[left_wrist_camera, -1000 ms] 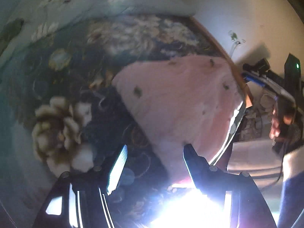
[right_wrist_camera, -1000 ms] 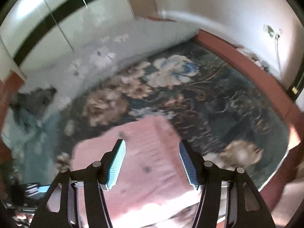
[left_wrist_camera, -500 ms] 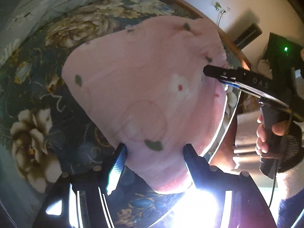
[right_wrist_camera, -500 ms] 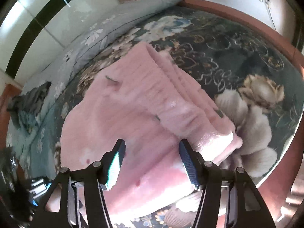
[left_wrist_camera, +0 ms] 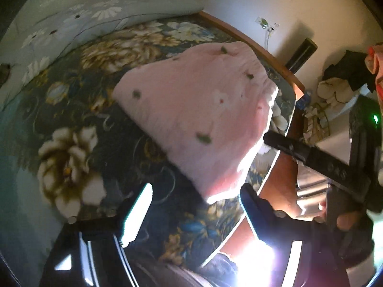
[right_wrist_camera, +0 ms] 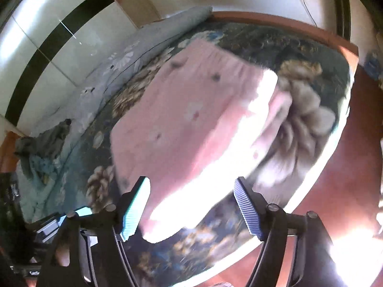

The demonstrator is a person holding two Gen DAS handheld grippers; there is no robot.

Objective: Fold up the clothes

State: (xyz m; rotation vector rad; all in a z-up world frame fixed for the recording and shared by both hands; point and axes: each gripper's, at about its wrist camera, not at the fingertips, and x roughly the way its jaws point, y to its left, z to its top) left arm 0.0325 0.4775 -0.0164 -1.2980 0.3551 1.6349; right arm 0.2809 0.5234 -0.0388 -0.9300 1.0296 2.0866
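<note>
A folded pink garment (left_wrist_camera: pixel 203 110) with small green and white flower spots lies flat on the dark floral bedspread (left_wrist_camera: pixel 79 110), near the bed's edge. My left gripper (left_wrist_camera: pixel 194 201) is open, above the bedspread just short of the garment's near corner, holding nothing. In the right wrist view the same pink garment (right_wrist_camera: pixel 191 119) fills the middle, its near edge washed out by glare. My right gripper (right_wrist_camera: pixel 191 203) is open above that near edge, with nothing between its fingers. The right gripper's black body (left_wrist_camera: pixel 318 160) and the hand on it show at the left view's right side.
A grey floral quilt (left_wrist_camera: pixel 79 24) lies rolled along the far side of the bed. The wooden bed frame (right_wrist_camera: pixel 275 19) runs by a white wall. Crumpled grey clothes (right_wrist_camera: pixel 45 141) sit at the far left. A heap of clothes (left_wrist_camera: pixel 347 76) lies beyond the bed. Red floor (right_wrist_camera: pixel 335 172) borders the bed.
Both grippers have pulled back from the pink garment toward the bed's edge. The garment stays folded on the bedspread and now looks smaller in both views.
</note>
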